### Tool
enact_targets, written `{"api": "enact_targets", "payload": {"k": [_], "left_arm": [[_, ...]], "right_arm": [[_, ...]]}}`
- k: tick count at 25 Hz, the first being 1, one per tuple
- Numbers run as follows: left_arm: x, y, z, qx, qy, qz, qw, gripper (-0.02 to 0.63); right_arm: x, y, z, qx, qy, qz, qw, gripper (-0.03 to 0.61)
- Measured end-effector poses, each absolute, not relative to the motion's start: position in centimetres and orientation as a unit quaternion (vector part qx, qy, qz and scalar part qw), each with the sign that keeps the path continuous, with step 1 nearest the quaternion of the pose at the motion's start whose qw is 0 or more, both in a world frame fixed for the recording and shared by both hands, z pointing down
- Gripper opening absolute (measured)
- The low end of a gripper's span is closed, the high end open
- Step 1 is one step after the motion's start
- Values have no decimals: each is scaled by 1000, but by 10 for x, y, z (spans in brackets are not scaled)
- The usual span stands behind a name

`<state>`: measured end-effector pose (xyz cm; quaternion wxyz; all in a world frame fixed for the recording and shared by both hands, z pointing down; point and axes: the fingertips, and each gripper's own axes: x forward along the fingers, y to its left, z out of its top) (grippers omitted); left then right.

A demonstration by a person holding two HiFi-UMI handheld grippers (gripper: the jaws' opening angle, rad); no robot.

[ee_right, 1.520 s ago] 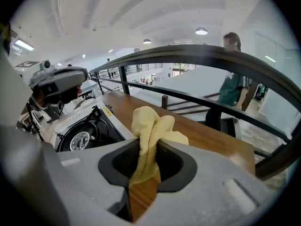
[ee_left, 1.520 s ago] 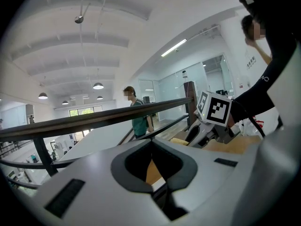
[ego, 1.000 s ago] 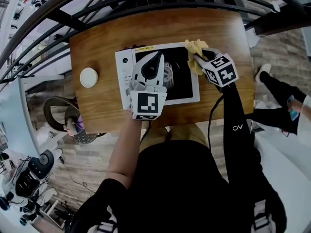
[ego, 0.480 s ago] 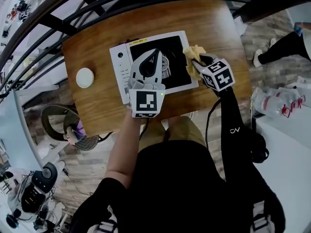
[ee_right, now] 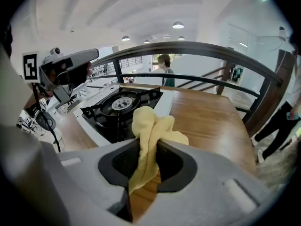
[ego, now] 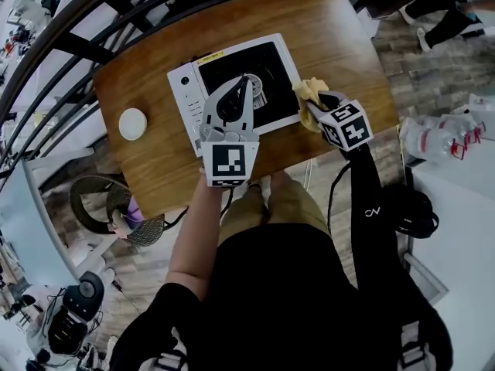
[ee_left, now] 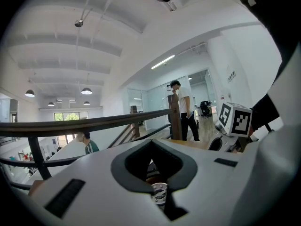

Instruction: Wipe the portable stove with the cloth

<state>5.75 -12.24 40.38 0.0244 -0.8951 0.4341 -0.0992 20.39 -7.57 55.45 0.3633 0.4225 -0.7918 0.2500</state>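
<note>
Portable stove (ego: 182, 84): white casing, black burner top, on wooden bench (ego: 147, 180).
Yellow cloth (ee_right: 149, 126): pinched in right tool (ee_right: 145, 150), bunched at stove's right edge.
Left tool (ego: 247, 82): jaws pressed together, empty, above burner.
White disc (ego: 133, 124): bench, left of stove.

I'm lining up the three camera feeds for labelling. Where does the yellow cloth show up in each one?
Head view: the yellow cloth sits right of centre, at the right edge of the stove, pinched in the tongs of the right gripper.
Left gripper view: not in it.
Right gripper view: centre, between the tongs.
Shared landmark: the burner.
</note>
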Motion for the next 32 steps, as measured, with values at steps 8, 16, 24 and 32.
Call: {"api": "enact_targets", "payload": {"k": [8, 16, 24, 32], "left_arm": [[58, -104, 410, -886, 449, -112, 27, 9], [41, -78, 404, -858, 496, -127, 29, 9], [4, -63, 395, -836, 530, -140, 36, 9], [-29, -61, 397, -849, 513, -124, 33, 9]], "right_arm": [[211, -33, 564, 410, -795, 260, 365, 91], [206, -24, 560, 409, -808, 252, 339, 90], [190, -20, 555, 426, -816, 250, 299, 91], [147, -15, 549, 454, -801, 252, 298, 91]]}}
